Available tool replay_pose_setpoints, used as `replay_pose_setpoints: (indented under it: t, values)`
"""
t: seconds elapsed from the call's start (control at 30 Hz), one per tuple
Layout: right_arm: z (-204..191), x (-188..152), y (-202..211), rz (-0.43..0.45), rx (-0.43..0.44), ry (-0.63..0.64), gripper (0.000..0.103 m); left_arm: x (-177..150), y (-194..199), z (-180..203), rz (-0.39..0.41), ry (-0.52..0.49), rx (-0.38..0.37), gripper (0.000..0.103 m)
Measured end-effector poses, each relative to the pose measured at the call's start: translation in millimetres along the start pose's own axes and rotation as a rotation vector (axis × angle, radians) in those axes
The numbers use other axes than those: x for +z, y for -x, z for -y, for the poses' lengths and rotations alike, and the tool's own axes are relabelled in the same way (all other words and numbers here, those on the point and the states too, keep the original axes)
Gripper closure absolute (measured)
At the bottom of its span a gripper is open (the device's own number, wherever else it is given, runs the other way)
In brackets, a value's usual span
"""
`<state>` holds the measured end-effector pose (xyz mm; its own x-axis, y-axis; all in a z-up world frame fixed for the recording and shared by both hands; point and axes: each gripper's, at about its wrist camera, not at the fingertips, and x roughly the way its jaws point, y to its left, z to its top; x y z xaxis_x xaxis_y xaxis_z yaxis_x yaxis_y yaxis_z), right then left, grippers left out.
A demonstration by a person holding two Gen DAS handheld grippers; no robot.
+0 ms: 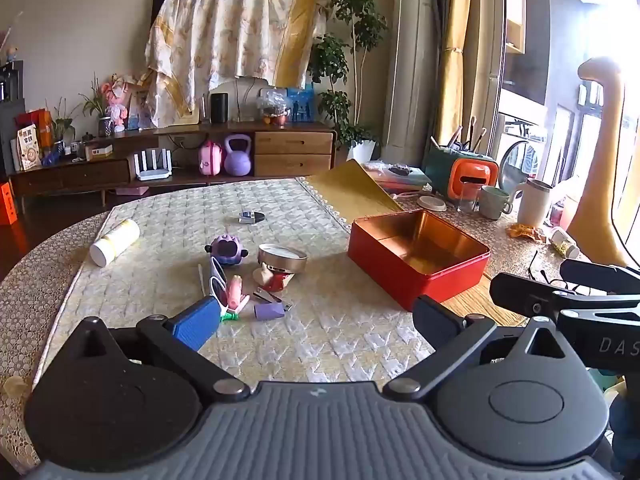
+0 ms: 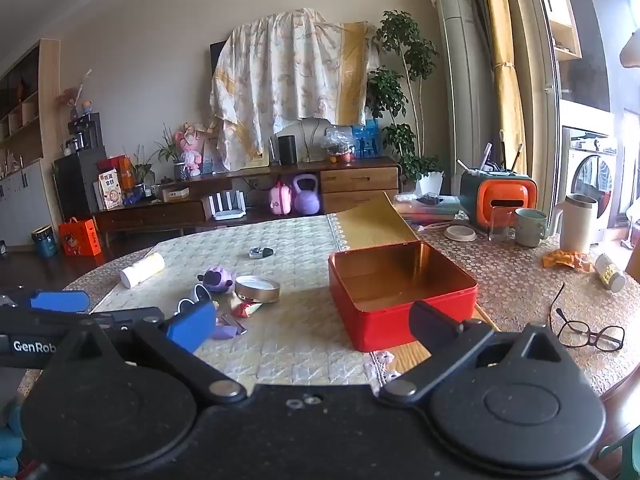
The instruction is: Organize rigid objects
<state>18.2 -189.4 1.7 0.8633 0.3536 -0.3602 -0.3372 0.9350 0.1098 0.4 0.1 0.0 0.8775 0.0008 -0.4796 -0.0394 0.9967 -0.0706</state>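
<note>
While both spread and empty, left hand-held gripper (image 1: pixel 316 322); right hand-held gripper (image 2: pixel 312 322); red tin (image 2: pixel 400 292) beyond.

The open tin box (image 1: pixel 416 264) is red outside with a coppery gold inside, set beside a pale cream quilted mat (image 1: pixel 304 332) with a zigzag weave. Among the clutter lie a purple toy figure (image 1: pixel 226 249), a silver round tin (image 1: pixel 282 258) and a white-and-yellow bottle (image 1: pixel 114 242). Each gripper shows one blue fingertip (image 2: pixel 191 326) and one black.

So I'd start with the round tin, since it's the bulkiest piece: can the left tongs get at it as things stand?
Probably yes. The left tongs stand open and empty, and the round tin sits atop the small clutter with bare mat before it. It leans on a red figure, which may shift.
</note>
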Motion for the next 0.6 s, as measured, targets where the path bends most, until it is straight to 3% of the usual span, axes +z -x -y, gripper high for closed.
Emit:
replay_pose_setpoints:
  t: [0.6]
  values:
    - [1.4, 0.4, 1.6, 0.003, 0.001, -0.006, 0.000, 2.7, 0.7, -6.6, 0.006, 0.000, -0.009, 0.000]
